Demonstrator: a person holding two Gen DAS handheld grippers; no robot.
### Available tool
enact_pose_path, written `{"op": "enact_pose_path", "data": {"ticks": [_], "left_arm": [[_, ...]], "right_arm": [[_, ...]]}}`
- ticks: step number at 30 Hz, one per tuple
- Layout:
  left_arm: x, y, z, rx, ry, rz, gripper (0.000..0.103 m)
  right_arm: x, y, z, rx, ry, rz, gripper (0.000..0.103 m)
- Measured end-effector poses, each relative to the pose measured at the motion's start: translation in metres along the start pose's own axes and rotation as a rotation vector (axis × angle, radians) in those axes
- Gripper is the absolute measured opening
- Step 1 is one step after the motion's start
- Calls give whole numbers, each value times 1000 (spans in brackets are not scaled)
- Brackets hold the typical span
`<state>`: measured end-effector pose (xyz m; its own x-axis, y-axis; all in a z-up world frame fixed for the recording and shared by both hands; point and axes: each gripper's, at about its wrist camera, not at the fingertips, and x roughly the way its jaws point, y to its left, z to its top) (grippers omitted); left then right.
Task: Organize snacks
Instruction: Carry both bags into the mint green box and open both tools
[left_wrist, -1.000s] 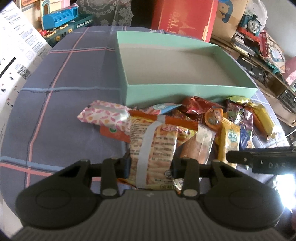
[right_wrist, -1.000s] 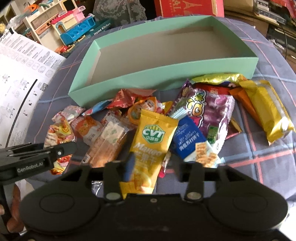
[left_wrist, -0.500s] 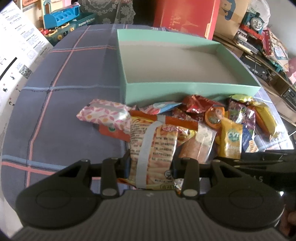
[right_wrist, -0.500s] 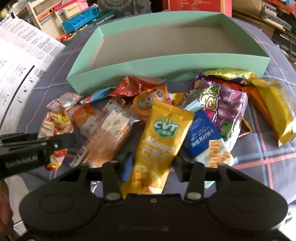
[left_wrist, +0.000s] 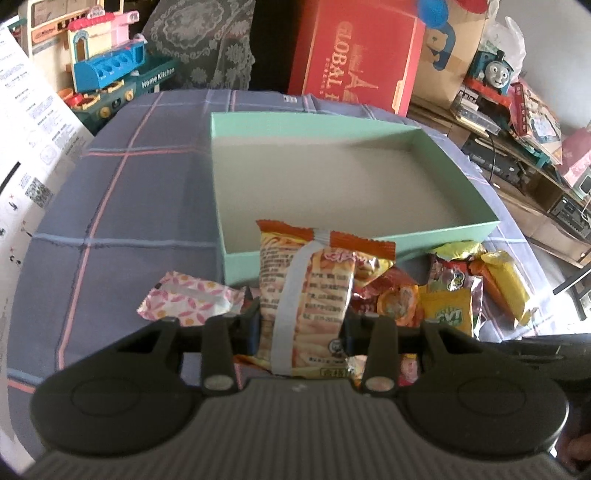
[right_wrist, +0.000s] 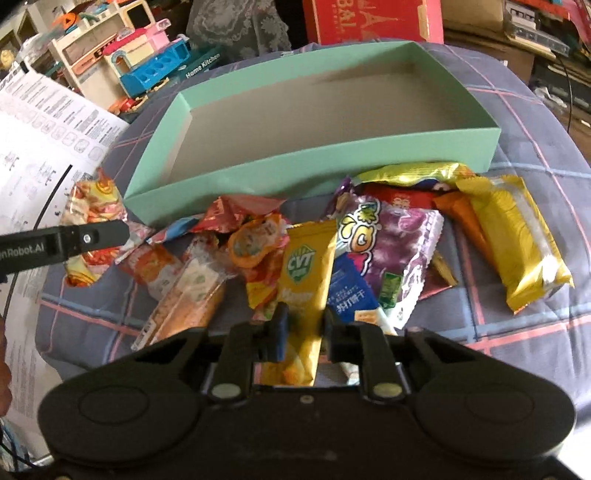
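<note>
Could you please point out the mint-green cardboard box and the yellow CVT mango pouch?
Mint-green cardboard box (right_wrist: 332, 162): right wrist view, front wall.
Yellow CVT mango pouch (right_wrist: 304, 266): right wrist view, printed front below the logo.

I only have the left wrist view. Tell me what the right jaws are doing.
Observer: The right gripper has its jaws closing, with the yellow mango pouch between them.
Operator: Say what lies against that pouch on its right.
Observer: A blue packet, partly tucked under the purple bag.
Operator: Now name what lies on its left.
Observer: A clear-wrapped biscuit pack, mostly hidden from you behind the orange snack packet in the left gripper.
</note>
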<state>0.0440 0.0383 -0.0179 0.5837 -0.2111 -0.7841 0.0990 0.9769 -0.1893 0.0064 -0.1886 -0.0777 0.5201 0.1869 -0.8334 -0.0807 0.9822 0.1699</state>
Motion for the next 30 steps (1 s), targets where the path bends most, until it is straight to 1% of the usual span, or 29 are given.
{"op": "enact_pose_path", "data": {"ticks": [2, 4, 7, 12, 16, 20, 24, 27, 29, 30], "left_arm": [[3, 0, 2, -1, 17, -3, 38], [4, 0, 6, 5, 16, 1, 38], [5, 3, 18, -2, -1, 6, 38], [11, 4, 52, -5, -47, 30, 38], [28, 4, 92, -2, -77, 56, 38], [52, 5, 133, 1, -100, 118, 38], [86, 10, 166, -15, -88, 164, 38], [114, 16, 182, -23, -60, 192, 38], [131, 19, 188, -27, -46, 213, 39], [137, 20, 188, -26, -46, 223, 39]], "right_arm": [[-3, -3, 2, 0, -7, 10, 16], [-9, -4, 6, 0, -14, 26, 12], [-18, -9, 19, 6, -38, 39, 12], [-35, -22, 48, 30, -103, 54, 12], [-36, -34, 89, 13, -171, 21, 12], [-17, -48, 143, -17, -202, -4, 12], [16, -60, 189, -56, -196, -24, 12], [42, -65, 215, -81, -178, -46, 12], [58, -68, 225, -89, -163, -52, 12], [65, -70, 230, -93, -160, -54, 15]]}}
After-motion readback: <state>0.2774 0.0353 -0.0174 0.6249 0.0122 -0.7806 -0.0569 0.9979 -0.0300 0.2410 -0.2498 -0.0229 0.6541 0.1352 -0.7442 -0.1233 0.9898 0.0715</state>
